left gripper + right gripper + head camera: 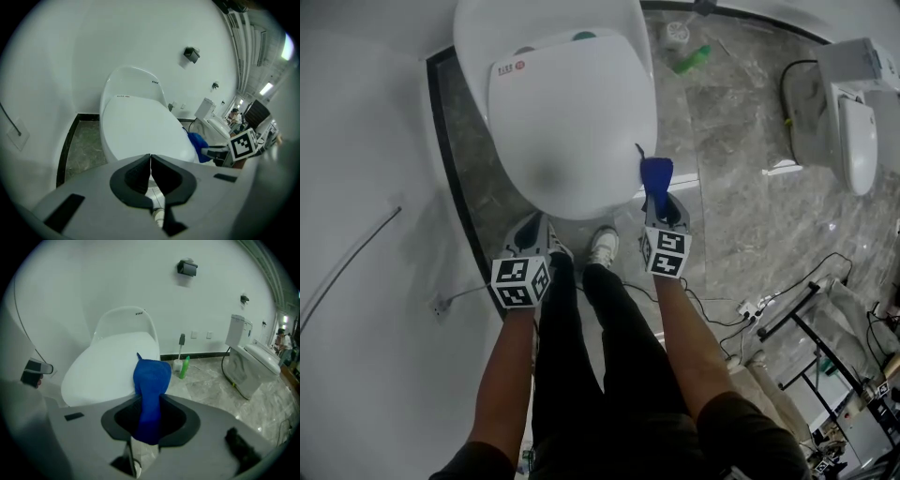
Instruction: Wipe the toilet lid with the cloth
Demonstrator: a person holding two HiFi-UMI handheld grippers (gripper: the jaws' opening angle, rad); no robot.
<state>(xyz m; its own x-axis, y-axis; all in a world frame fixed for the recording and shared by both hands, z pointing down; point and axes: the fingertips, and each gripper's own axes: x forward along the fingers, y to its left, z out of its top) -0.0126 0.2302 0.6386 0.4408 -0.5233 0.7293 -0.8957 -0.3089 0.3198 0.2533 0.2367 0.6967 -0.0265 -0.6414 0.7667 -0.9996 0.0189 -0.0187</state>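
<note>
Cloth: deep blue, bunched into a thick fold with one small corner sticking up. It is clamped between the jaws of the right gripper and pokes out past the tips. It sits at the right front edge of the toilet lid; actual contact not clear. Lid is down, white, glossy and oval, with a small printed label near the hinge, and lies ahead of both grippers. Left gripper: jaws together, nothing between them, short of the lid's front left rim. Floor is grey veined stone with a black strip along the white wall. Beyond and right of the right gripper stand a green bottle and a toilet brush, with a second toilet further right. Cables trail behind the right gripper.
</note>
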